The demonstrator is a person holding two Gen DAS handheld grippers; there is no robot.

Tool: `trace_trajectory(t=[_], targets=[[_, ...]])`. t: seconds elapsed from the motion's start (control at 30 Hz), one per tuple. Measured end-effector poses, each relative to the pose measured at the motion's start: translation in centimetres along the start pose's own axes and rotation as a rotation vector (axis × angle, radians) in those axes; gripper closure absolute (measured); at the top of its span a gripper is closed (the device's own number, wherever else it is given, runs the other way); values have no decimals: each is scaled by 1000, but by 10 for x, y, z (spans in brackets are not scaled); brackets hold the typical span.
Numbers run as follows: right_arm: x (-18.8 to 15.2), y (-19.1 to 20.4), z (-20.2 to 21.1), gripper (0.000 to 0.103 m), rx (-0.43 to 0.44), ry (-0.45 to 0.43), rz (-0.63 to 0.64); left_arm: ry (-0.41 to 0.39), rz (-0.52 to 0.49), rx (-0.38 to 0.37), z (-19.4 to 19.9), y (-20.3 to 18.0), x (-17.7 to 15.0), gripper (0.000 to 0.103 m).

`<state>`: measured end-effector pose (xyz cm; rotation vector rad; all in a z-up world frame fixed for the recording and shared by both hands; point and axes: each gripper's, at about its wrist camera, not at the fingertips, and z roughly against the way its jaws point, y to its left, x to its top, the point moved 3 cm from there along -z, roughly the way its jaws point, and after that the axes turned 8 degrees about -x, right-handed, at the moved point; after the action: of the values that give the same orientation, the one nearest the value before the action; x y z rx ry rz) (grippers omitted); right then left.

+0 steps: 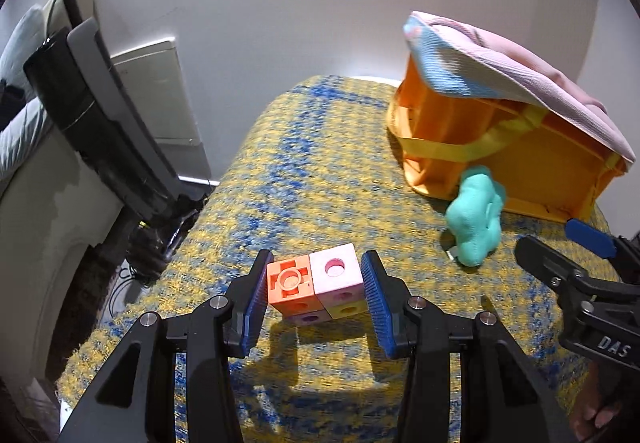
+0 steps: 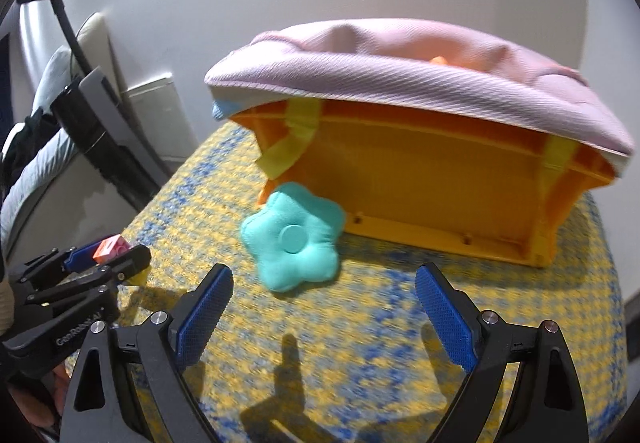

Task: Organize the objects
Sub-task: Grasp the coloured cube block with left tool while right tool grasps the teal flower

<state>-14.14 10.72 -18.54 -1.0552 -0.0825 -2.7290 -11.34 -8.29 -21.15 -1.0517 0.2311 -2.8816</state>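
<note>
Left hand-held gripper [image 1: 316,291] is clamping the block cluster [image 1: 318,289], carrying it near the orange bin [image 1: 480,163]; keep squeeze firm, level. Right hand-held gripper [image 2: 324,307] is hanging released, empty, near the teal flower cushion [image 2: 294,235] beside the bin.

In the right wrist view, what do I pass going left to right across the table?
Left gripper with the block cluster → teal flower cushion → orange bin under the pink cloth.

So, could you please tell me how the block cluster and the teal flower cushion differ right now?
The block cluster is hard, boxy and multicoloured; the flower cushion is soft, puffy and all teal. The cluster sits clamped in the left claw; the cushion lies free, against the orange basket. Both are over the yellow-blue cloth.
</note>
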Motion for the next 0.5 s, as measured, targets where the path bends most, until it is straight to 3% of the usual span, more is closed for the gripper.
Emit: trace_trajectory(t=[0.5], targets=[[7,20,-50,10,42,86,23,51,74,-28,-10,17,-3,58]])
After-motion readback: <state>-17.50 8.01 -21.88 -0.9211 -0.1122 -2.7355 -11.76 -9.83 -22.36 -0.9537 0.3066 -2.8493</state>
